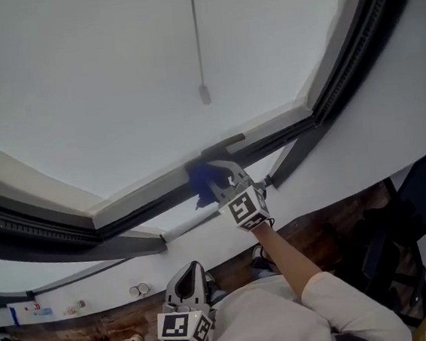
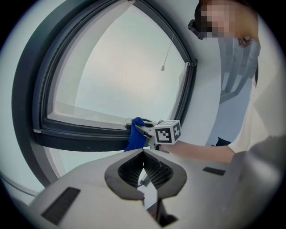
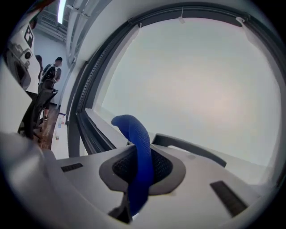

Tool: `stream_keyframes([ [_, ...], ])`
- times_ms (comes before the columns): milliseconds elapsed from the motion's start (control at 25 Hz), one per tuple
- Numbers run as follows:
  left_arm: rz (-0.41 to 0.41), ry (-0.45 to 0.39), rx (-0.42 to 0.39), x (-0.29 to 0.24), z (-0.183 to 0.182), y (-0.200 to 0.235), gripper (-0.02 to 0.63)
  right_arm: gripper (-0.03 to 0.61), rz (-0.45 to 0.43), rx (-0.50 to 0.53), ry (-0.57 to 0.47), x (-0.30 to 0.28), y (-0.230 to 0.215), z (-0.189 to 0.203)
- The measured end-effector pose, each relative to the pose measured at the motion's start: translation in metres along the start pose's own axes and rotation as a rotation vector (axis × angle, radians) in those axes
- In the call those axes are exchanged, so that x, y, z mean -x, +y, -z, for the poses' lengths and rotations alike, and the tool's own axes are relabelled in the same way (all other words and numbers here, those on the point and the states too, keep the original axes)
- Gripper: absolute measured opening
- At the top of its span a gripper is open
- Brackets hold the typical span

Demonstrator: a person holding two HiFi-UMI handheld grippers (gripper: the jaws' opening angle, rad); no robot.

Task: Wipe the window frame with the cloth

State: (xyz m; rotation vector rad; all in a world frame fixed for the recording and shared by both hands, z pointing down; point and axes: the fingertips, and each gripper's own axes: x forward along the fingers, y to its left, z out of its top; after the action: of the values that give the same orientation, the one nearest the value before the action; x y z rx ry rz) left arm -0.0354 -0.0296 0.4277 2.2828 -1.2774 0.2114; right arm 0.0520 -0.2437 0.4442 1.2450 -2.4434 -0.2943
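Observation:
A blue cloth [image 1: 203,180] is pressed against the dark window frame [image 1: 278,140] at its lower rail, in the middle of the head view. My right gripper [image 1: 221,174] is shut on the cloth, which sticks up between its jaws as a blue fold [image 3: 138,152]. From the left gripper view the cloth [image 2: 135,134] hangs over the lower rail [image 2: 80,134] beside the right gripper's marker cube. My left gripper [image 1: 190,278] is held low near the body, away from the window, its jaws together with nothing in them [image 2: 144,172].
A blind cord with a small weight [image 1: 204,93] hangs in front of the pane. A white sill [image 1: 181,226] runs below the frame. Below are a wooden floor [image 1: 99,314], a dark office chair [image 1: 421,204] at right and people in the distance [image 3: 49,74].

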Motion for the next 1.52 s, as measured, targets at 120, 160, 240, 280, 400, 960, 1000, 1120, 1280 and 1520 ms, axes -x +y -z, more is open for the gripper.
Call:
stream_keyframes([
  [120,-0.019,-0.021,0.005,-0.026,-0.001,-0.035,0.008,0.044,-0.038,0.087,0.009,0.0,0.001,0.003],
  [160,-0.026,-0.025,0.009,-0.033,0.0,-0.046,0.008,0.044,-0.051,0.098,0.026,0.001,0.001,0.007],
  [240,-0.04,-0.03,0.016,-0.046,0.002,-0.064,0.008,0.044,-0.073,0.065,0.055,0.004,-0.001,0.016],
  [280,-0.046,-0.032,0.015,-0.052,0.003,-0.072,0.008,0.044,-0.077,0.035,0.059,0.005,-0.004,0.02],
  [400,-0.044,-0.041,0.009,-0.065,0.003,-0.092,0.008,0.044,-0.073,0.006,0.057,0.011,-0.02,0.028],
  [960,0.022,-0.035,-0.027,-0.074,-0.007,-0.104,0.009,0.044,-0.007,-0.029,0.133,0.026,-0.057,0.049],
  [1000,0.037,-0.034,-0.032,-0.073,-0.009,-0.102,0.008,0.044,0.017,-0.039,0.145,0.03,-0.065,0.053],
  [1120,0.065,-0.021,-0.027,-0.073,-0.01,-0.095,0.009,0.044,0.035,-0.062,0.158,0.034,-0.076,0.06],
  [1280,0.113,0.003,-0.036,-0.084,-0.01,-0.101,0.008,0.044,0.006,-0.055,0.139,0.026,-0.071,0.054],
  [1520,0.204,0.02,-0.076,-0.098,-0.018,-0.12,0.008,0.044,0.002,-0.06,0.14,0.027,-0.072,0.054],
])
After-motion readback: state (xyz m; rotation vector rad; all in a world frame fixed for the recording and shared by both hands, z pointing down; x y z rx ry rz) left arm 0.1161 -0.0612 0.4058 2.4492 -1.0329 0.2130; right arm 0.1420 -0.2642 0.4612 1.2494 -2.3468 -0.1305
